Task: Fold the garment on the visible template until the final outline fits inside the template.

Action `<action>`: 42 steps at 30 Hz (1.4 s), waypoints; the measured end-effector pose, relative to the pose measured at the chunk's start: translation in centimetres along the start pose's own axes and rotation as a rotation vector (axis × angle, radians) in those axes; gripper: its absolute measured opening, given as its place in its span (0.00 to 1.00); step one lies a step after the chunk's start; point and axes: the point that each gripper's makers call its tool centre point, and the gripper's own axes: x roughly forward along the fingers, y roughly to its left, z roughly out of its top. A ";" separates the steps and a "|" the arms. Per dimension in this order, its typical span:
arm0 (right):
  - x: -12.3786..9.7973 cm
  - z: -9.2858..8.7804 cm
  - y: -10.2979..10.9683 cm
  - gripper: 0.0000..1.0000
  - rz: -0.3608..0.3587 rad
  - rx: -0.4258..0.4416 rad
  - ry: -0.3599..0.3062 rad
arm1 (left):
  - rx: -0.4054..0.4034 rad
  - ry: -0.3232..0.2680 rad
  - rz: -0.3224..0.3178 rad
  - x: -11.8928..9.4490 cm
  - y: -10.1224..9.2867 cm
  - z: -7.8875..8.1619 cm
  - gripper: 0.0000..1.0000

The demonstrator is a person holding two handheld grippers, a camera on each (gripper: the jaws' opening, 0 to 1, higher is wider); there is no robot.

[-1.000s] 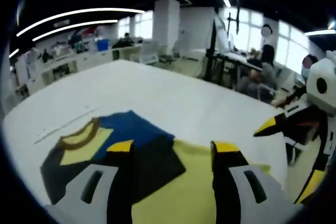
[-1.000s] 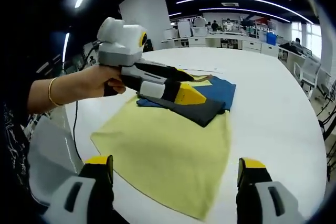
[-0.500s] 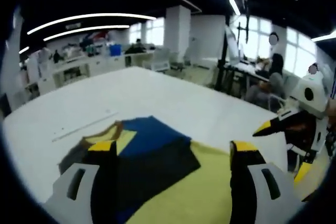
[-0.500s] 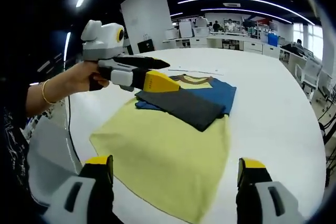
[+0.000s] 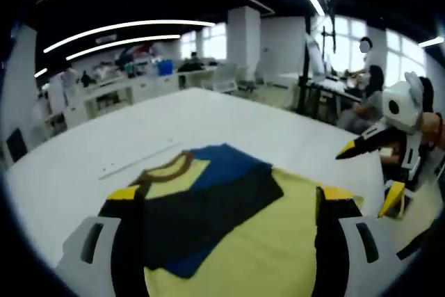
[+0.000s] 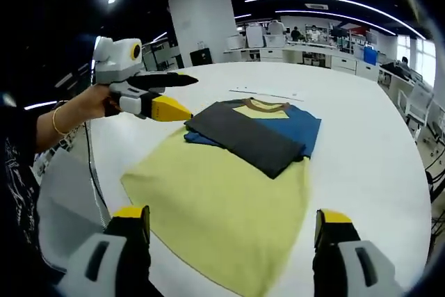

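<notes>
White and wide, the table [image 6: 361, 137] stands in an open-plan workshop lit by long ceiling strips, with desks and seated people along the far walls. At the left of the right gripper view, a hand [image 6: 87, 106] wearing a bracelet holds the left gripper [image 6: 182, 95] above the table's near-left edge, its yellow-tipped jaws spread well apart with nothing between them. Just to its right lies the folded garment [image 6: 254, 137], a dark grey panel over blue fabric with a yellow patch and brown collar at its far end. It rests on the far part of the pale yellow template [image 6: 222, 213], which spreads toward the camera; the garment's blue right edge reaches slightly past the template's right side. In the left gripper view the same garment [image 5: 208, 203] lies on the template [image 5: 271, 248] between that view's own parted jaws. At the far right of that view the right gripper [image 5: 368, 172] hangs beyond the table's edge, jaws spread wide and gripping nothing.
</notes>
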 end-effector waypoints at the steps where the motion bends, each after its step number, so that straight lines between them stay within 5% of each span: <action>1: 0.0 -0.1 0.0 1.00 0.000 -0.002 0.005 | 0.002 0.002 0.006 -0.4 0.2 -0.2 0.99; 14: 0.1 -1.8 -0.3 0.99 -0.009 -0.005 0.047 | -0.005 0.061 0.054 -5.0 2.0 -4.5 0.98; 32: -0.1 -5.4 -0.6 0.94 -0.025 0.077 0.087 | -0.017 0.138 0.049 -9.4 0.5 -10.1 0.91; 42: 0.2 -7.1 -0.8 0.86 -0.043 0.092 0.112 | -0.092 0.203 0.077 -11.4 -0.2 -13.9 0.83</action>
